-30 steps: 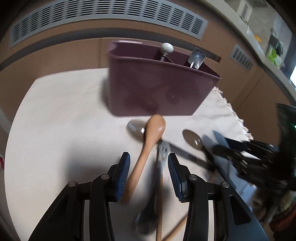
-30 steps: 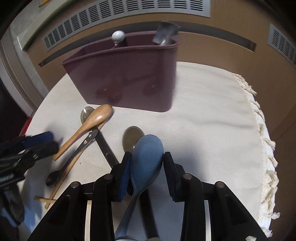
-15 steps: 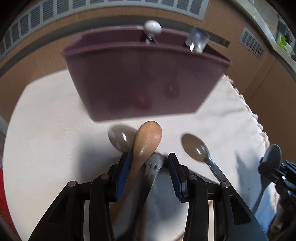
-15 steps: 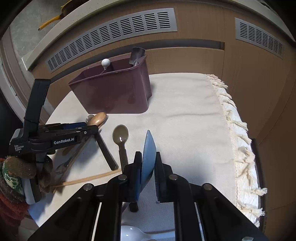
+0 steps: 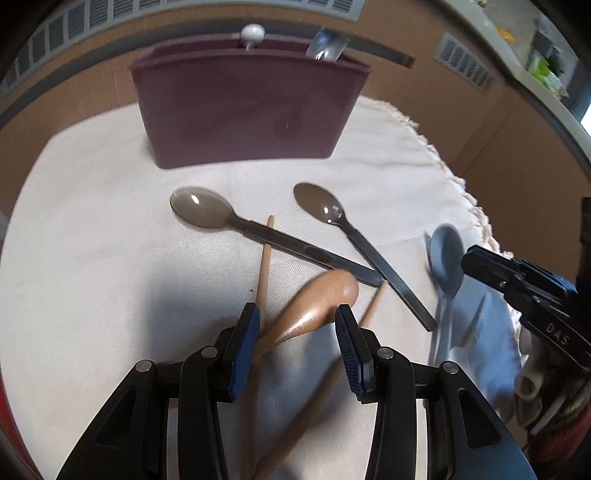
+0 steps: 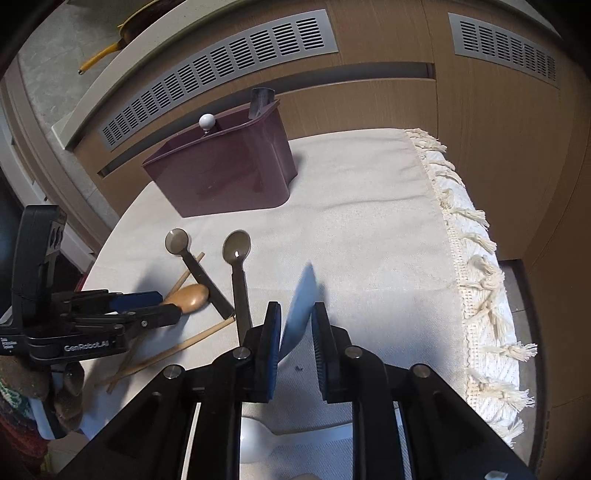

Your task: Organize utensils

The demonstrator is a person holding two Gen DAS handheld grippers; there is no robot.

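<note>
The maroon utensil box (image 5: 243,110) (image 6: 221,177) stands at the back of the cream cloth with a white-knobbed utensil (image 5: 252,33) and a clear one (image 5: 327,46) inside. My left gripper (image 5: 297,328) (image 6: 162,306) is open, and the bowl of the wooden spoon (image 5: 321,299) (image 6: 188,297) lies slantwise between its fingers. The jaws of my right gripper (image 6: 295,332) are opening. The blue spoon (image 6: 301,306) (image 5: 447,254) stands edge-on and blurred between them, leaning on the left pad with a gap to the right pad.
Two grey spoons (image 5: 201,206) (image 5: 317,203) lie in front of the box, their handles crossing over chopsticks (image 5: 264,258) (image 6: 177,347). A white spoon (image 6: 255,439) lies under my right gripper. The cloth's fringed edge (image 6: 476,277) runs along the right.
My left gripper drew back from the box and the wooden spoon came with it. My right gripper rose, closed on the blue spoon turned edge-on, and its jaws have now widened.
</note>
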